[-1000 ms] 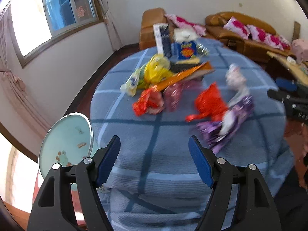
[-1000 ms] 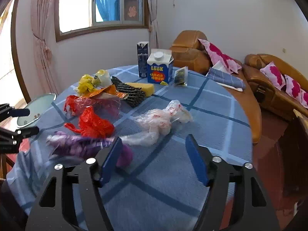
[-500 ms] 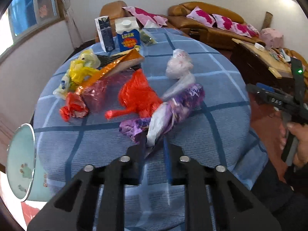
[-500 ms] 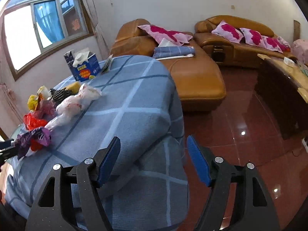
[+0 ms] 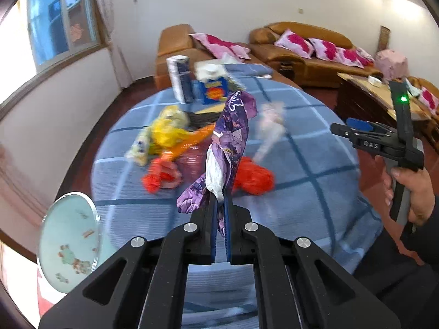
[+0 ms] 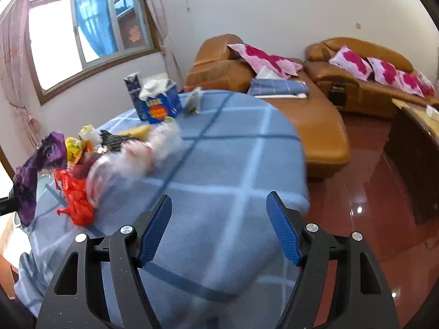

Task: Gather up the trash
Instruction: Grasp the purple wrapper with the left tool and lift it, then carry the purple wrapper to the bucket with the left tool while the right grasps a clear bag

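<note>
My left gripper point(image 5: 221, 200) is shut on a crumpled purple wrapper point(image 5: 233, 128), which hangs lifted above the blue checked tablecloth point(image 5: 315, 164); the right wrist view shows the wrapper point(image 6: 41, 161) at the far left. Still on the cloth lie a red plastic bag point(image 5: 253, 176), a clear plastic bag point(image 5: 270, 126), a yellow bag point(image 5: 167, 128) and an orange wrapper point(image 5: 192, 139). My right gripper point(image 6: 218, 196) is open over bare cloth with nothing between its fingers. In the left wrist view it point(image 5: 356, 127) is held by a hand at the right.
Two cartons point(image 5: 214, 90) stand at the table's far side. A pale green round bin lid point(image 5: 70, 235) sits low beside the table's left edge. Brown sofas point(image 6: 323, 126) with pink cushions and a dark wooden table point(image 6: 411, 148) lie beyond, across a red tiled floor.
My left gripper went from open to shut on the purple wrapper and raised it off the cloth. My right gripper swung to the right and partly back, staying open.
</note>
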Motion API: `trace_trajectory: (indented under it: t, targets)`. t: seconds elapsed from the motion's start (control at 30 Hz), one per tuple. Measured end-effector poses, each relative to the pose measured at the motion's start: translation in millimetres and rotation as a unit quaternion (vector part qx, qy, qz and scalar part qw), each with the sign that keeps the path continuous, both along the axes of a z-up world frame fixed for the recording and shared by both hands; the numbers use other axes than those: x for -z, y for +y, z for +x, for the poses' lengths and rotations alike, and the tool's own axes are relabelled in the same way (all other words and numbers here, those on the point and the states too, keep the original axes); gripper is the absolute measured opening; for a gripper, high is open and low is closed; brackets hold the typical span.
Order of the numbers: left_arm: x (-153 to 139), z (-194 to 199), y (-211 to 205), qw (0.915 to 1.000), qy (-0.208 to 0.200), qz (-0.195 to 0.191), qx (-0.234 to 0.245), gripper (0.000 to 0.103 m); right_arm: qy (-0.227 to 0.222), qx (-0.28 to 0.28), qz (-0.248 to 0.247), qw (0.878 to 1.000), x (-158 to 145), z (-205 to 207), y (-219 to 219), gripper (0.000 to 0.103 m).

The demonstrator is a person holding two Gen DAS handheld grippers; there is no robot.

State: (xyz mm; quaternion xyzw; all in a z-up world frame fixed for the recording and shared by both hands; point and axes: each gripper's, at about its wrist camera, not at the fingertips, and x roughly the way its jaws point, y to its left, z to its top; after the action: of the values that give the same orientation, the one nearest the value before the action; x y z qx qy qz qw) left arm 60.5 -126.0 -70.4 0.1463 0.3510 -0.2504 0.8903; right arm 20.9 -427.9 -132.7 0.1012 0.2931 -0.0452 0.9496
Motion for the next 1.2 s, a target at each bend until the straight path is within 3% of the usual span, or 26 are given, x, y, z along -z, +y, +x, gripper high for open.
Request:
trace_trajectory:
  t: [0.33,0.57,0.6,0.73,0.9,1.0,1.2]
  targets:
    - [12,45,77,0.9947,0.013,0.014,-0.101,0.004,-0.005,-0.045,-0.054,0.997,-26,89,14,0.068]
    - [23,47,95,0.9924,0.028,0.027,-0.117,0.004,0.088,-0.148,-0.04,0.984,8,148,15,0.05]
    - [25,47,97,0.9922,0.03,0.027,-0.117,0.004,0.098,-0.159,-0.029,0.982,13,149,15,0.044]
    - [28,47,103,0.9915,0.034,0.029,-0.122,0.004,0.119,-0.166,-0.036,0.978,21,146,18,0.037]
    - [21,43,110,0.9908,0.024,0.031,-0.13,0.004,0.122,-0.173,-0.059,0.976,19,135,30,0.011]
    - [16,41,119,0.9892,0.019,0.032,-0.142,0.004,0.106,-0.156,-0.051,0.981,7,123,35,0.009]
    - [16,42,142,0.9853,0.019,0.034,-0.166,0.004,0.049,-0.122,0.018,0.991,-43,95,43,0.009]
